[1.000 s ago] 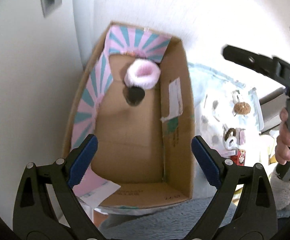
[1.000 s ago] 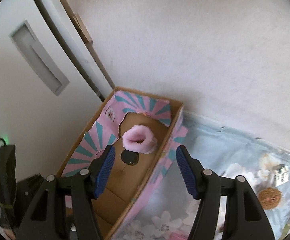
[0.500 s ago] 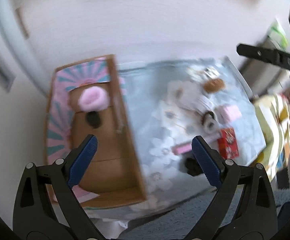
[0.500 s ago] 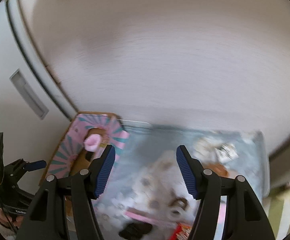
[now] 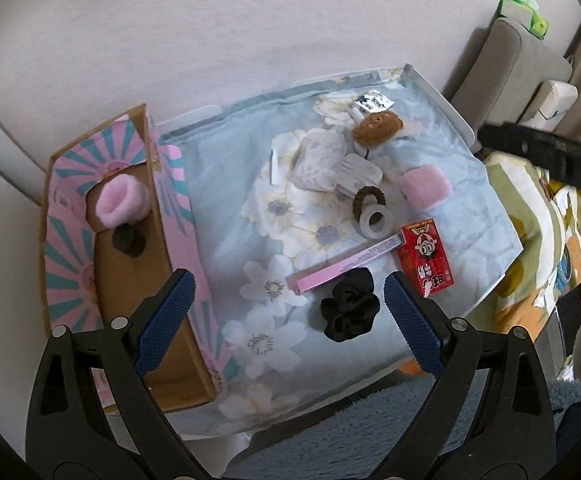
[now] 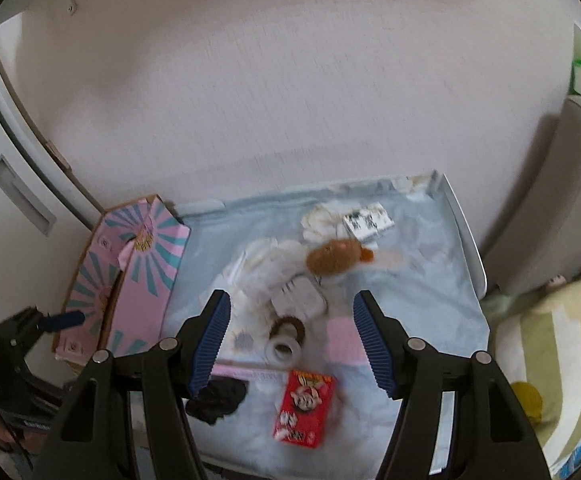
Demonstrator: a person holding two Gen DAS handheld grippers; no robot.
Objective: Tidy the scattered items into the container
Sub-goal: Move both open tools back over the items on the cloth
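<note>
Both hand-held grippers empty, jaws apart: left hand-held gripper (image 5: 286, 308) just above black scrunchie (image 5: 349, 311); right hand-held gripper (image 6: 296, 340) over tape roll (image 6: 285, 349); box (image 5: 130, 280) far left.

We see the cardboard box (image 5: 130, 280) at the left edge of the desk (image 5: 226, 184), with a fluffy cuff (image 5: 120, 200) at its far end. Right of the box, the scrunchie (image 5: 348, 310) lies nearest; just behind it is the long flat pack (image 5: 346, 264), with the carton (image 5: 426, 262) to its right. The tape roll (image 5: 376, 220) sits behind the pack, touching a hair tie (image 5: 368, 200), we think. The plush toy (image 5: 376, 128) lies far.
</note>
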